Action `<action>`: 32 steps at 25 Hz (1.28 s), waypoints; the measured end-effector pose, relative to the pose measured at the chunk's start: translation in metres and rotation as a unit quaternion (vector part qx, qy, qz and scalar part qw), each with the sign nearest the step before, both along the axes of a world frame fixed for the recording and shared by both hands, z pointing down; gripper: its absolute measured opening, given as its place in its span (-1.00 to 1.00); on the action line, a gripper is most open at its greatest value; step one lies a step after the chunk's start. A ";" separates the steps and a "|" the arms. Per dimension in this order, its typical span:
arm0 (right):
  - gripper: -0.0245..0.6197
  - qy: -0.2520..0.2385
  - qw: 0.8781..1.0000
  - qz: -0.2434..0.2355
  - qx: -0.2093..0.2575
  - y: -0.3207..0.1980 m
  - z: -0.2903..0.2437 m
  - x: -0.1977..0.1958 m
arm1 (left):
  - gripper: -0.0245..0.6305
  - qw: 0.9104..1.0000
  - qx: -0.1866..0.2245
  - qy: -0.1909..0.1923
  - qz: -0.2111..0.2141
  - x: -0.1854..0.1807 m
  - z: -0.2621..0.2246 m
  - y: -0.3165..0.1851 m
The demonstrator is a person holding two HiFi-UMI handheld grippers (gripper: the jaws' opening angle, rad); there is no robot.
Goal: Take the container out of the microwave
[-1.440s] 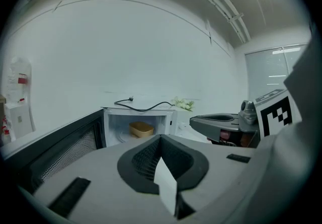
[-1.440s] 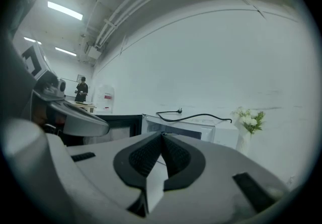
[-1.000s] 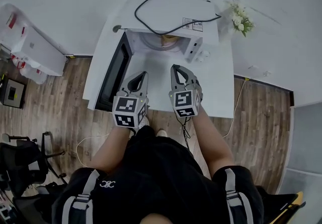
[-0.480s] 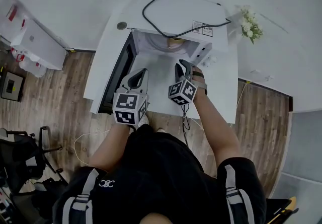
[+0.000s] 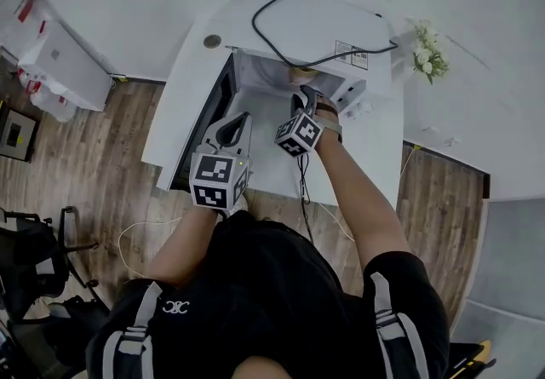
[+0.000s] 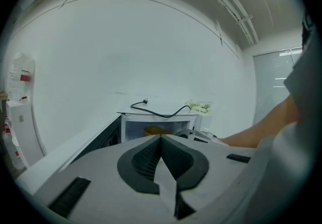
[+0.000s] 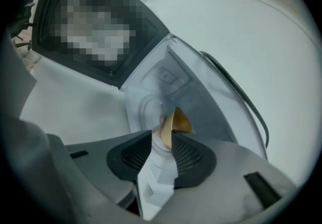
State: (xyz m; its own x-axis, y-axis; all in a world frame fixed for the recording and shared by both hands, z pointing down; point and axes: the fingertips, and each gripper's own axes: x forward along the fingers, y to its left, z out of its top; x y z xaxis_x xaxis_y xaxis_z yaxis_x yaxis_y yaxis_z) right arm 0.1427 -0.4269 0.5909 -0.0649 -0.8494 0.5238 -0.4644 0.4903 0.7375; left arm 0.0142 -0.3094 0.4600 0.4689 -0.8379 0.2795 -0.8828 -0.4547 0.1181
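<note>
The white microwave (image 5: 317,37) stands on a white table with its door (image 5: 203,123) swung open to the left. Inside sits a tan container (image 5: 300,72), also visible in the right gripper view as the container (image 7: 180,120) on the round turntable. My right gripper (image 5: 304,97) is rolled onto its side at the microwave's mouth. Its jaws have just been opening, and the right gripper (image 7: 162,136) is open, with the container just past its tips and ungripped. My left gripper (image 5: 235,125) hangs back beside the door; the left gripper (image 6: 161,138) is shut on nothing.
A black power cord (image 5: 294,32) lies across the microwave's top. White flowers (image 5: 428,54) stand at the right of the table (image 5: 375,156). A small round disc (image 5: 212,42) lies left of the microwave. White storage boxes (image 5: 51,62) sit on the wooden floor at the left.
The right gripper moved forward to the microwave opening, rolled onto its side and opened its jaws. The left gripper stayed near the door, still shut.
</note>
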 end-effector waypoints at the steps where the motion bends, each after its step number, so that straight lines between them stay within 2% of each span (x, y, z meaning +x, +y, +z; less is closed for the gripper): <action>1: -0.52 0.010 1.000 0.003 0.002 -0.005 0.001 0.000 | -0.88 1.000 0.002 0.000 0.001 -0.001 -0.002 0.000; 3: -0.52 0.031 0.999 0.009 0.010 -0.016 0.003 0.000 | -0.88 1.000 0.008 0.000 0.001 -0.003 -0.007 -0.003; 11: -0.43 0.053 0.997 0.045 0.014 -0.043 0.012 0.009 | -0.88 1.000 0.016 -0.003 0.000 -0.018 -0.012 -0.007; 17: -0.37 0.098 0.994 0.037 0.000 -0.059 0.025 0.009 | -0.88 1.000 0.015 -0.012 0.005 -0.025 -0.009 -0.013; 26: -0.33 0.112 0.992 0.053 -0.023 -0.082 0.042 0.019 | -0.88 1.000 0.002 -0.010 0.016 -0.025 -0.006 -0.028; 32: -0.33 0.153 0.988 0.024 -0.025 -0.093 0.049 0.015 | -0.89 1.000 0.001 -0.011 0.022 -0.023 -0.003 -0.034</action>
